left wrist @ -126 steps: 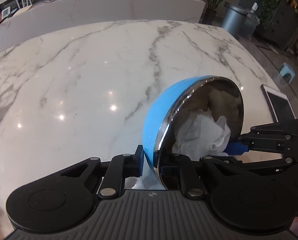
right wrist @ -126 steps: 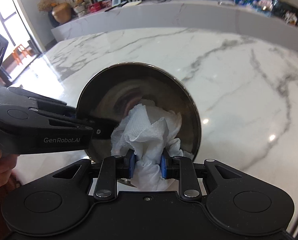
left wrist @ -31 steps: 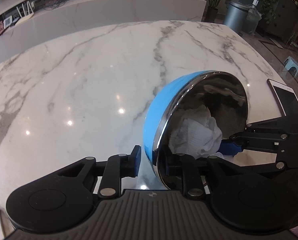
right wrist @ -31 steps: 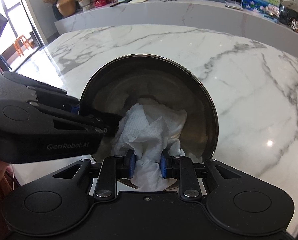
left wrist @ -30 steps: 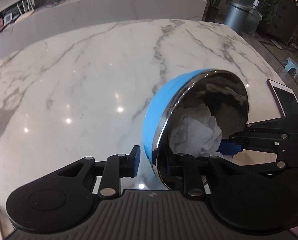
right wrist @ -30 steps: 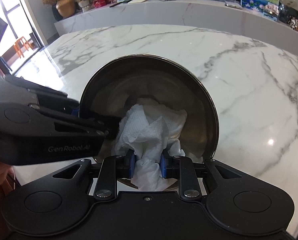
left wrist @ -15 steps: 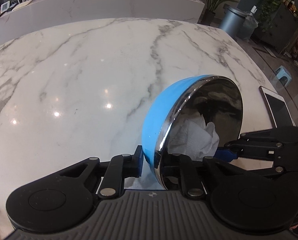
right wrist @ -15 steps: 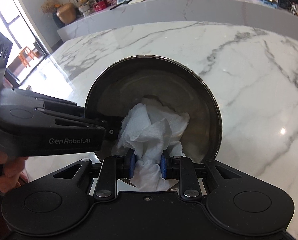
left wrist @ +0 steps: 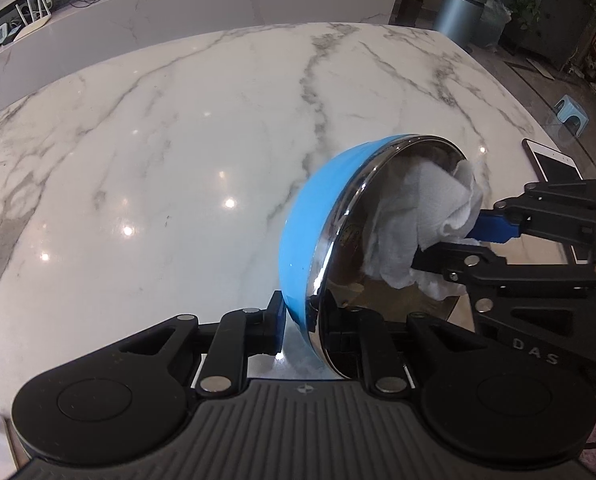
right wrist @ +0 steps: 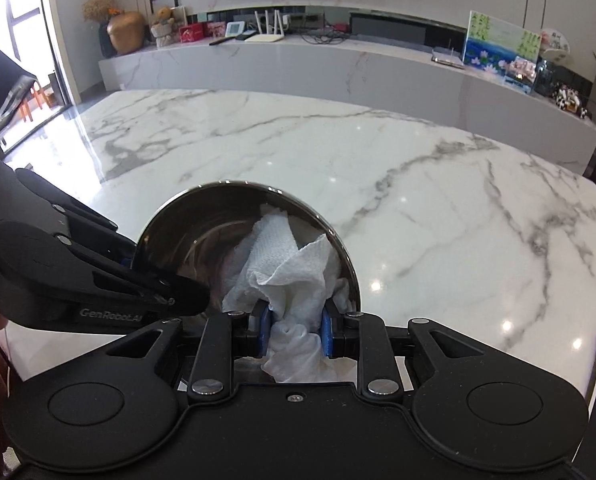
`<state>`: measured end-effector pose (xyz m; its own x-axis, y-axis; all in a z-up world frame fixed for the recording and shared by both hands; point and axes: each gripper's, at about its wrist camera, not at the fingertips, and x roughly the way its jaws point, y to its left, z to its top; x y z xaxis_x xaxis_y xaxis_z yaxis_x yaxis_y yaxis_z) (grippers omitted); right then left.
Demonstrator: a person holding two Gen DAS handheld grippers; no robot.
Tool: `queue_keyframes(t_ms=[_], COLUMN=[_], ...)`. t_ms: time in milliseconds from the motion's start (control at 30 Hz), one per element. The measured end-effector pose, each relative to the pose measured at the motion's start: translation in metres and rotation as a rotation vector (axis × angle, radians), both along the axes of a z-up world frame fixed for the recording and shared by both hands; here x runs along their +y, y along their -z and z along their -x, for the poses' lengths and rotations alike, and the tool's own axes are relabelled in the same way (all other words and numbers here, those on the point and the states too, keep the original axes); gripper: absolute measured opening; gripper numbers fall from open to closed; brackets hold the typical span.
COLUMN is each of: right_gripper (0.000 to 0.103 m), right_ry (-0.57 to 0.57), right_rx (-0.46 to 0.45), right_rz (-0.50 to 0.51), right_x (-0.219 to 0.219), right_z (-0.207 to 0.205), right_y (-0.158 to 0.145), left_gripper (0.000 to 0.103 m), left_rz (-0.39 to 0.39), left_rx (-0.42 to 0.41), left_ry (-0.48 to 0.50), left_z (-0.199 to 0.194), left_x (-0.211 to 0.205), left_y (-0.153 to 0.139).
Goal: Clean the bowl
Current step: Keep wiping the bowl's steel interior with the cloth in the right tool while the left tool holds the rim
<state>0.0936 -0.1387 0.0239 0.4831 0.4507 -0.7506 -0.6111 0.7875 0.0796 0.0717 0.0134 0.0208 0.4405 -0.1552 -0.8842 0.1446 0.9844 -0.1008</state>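
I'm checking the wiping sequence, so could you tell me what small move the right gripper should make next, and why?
Probably sweep the paper towel leftward across the bowl. The right gripper holds the wad against the far-right rim, while the left gripper clamps the near rim and tilts it open.

paper towel [left wrist: 426, 216] | moved from bowl [left wrist: 318, 216] bottom up to far rim

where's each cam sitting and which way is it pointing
Left wrist: on the left tongs, looking forward over the marble table; they clamp the tilted blue bowl by its rim, right tongs entering from the right.
Right wrist: on the right tongs, facing the bowl's steel inside, gripping the paper towel; left tongs at left.
Shared: bowl, towel, table.
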Motion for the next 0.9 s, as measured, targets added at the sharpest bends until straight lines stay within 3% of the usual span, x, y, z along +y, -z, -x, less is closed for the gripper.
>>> queue_keyframes(t_ms=[700,900], right_gripper=[0.022,0.022], right_ry=[-0.047,-0.038], right_rx=[0.203,0.213], right_rz=[-0.107,-0.117], right_x=[0.006,0.006], right_z=[-0.009,-0.008], right_y=[0.026,0.025], left_gripper=[0.016,0.017], left_rz=[0.054,0.076], left_rx=[-0.034,-0.043], left_ry=[-0.052,-0.071], left_z=[-0.001,-0.002], left_x=[0.009,0.01], left_y=[0.0,0.002])
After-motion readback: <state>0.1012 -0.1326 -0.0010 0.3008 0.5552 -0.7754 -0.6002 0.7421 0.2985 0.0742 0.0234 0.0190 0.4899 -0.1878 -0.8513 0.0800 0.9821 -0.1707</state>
